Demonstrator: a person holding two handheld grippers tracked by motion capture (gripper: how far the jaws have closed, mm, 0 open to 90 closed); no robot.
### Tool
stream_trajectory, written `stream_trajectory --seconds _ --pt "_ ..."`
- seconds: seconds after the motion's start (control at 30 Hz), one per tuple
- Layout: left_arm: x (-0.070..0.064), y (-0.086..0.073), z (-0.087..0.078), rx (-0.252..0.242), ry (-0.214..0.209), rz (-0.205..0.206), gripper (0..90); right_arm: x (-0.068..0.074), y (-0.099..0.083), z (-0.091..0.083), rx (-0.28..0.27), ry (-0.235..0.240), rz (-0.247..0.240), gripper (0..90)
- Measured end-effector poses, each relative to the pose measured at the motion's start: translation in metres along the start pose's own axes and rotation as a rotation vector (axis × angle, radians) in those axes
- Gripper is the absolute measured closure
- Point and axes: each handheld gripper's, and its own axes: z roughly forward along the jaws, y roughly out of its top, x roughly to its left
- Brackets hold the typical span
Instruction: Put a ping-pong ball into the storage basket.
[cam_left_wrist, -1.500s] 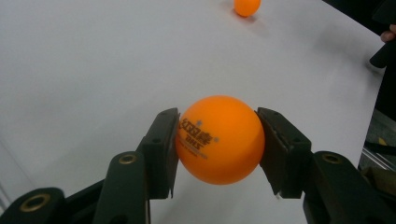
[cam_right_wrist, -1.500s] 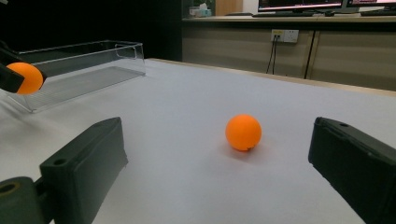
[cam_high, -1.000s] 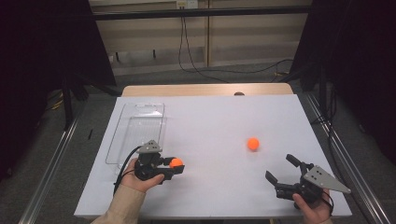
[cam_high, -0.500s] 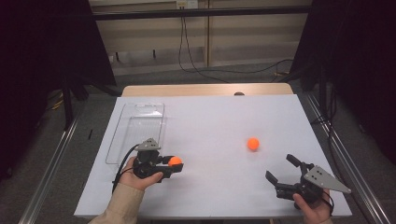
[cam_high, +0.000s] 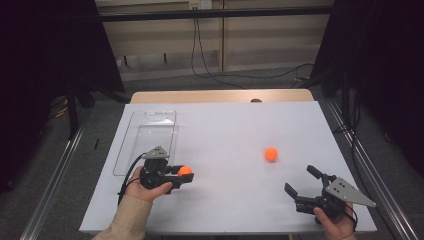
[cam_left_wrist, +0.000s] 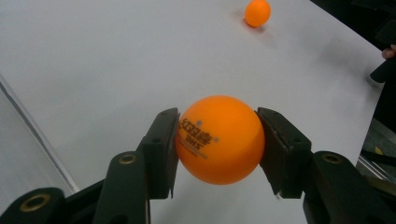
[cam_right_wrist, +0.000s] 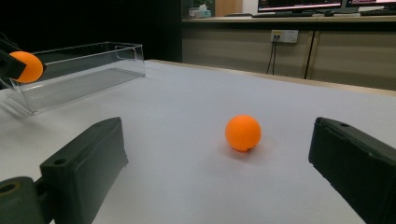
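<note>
The left gripper (cam_high: 186, 174) has its jaws closed on a small orange table-tennis ball with printed lettering (cam_left_wrist: 218, 139), pads pressing opposite sides at the widest part, so the round shell cannot roll out. The ball sits clear of the white table (cam_high: 225, 130), just beside the near end of the clear rectangular plastic tray (cam_high: 131, 150); judged, this position suits a short carry into that tray. The right gripper (cam_high: 303, 182) stands wide open and empty, jaws pointed toward a second plain orange ball (cam_right_wrist: 243, 133) resting on the table ahead, near but apart. That spread appears set to straddle it.
</note>
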Motion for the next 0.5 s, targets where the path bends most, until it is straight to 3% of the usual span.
stream_trajectory --seconds 0.5 --pt "0.0023 0.0047 -0.0054 -0.013 0.009 -0.011 50.9 0.0000 0.0001 -0.0002 -0.001 0.001 0.000 3.3"
